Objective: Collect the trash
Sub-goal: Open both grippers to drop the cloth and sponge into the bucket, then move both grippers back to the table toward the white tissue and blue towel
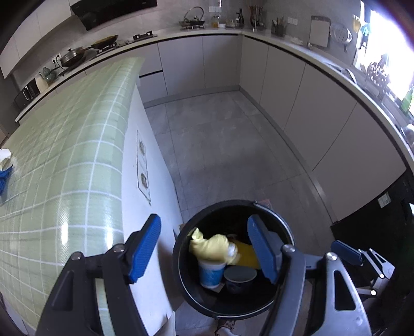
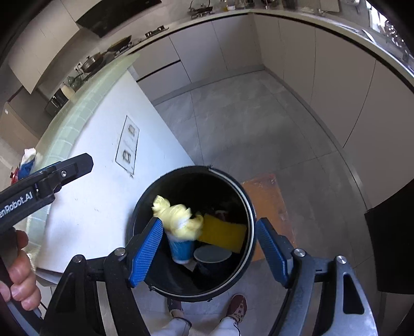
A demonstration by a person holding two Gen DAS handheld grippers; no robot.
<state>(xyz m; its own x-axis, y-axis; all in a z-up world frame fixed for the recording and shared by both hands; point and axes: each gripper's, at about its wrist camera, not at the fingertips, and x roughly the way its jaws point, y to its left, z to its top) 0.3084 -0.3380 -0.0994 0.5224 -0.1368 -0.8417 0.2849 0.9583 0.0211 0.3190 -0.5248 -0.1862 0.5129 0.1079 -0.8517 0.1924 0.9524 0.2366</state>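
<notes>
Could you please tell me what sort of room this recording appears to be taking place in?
Most likely a home kitchen. A wok and lidded pan sit on a stove under a range hood, grey cabinets line the walls, and a black trash bin stands on the tiled floor.

1. The grey tiled floor (image 2: 233, 124) carries a round black trash bin (image 2: 145, 279), which stands right beside the white side of the island.
2. An orange-brown mat (image 2: 269, 196) lies flat on the floor, partly hidden behind the bin.
3. A person's two shoes (image 2: 236, 307) stand on the floor next to the bin.
4. The island's green checked top (image 1: 77, 144) bears a white and blue bundle (image 1: 5, 168) at its edge.
</notes>
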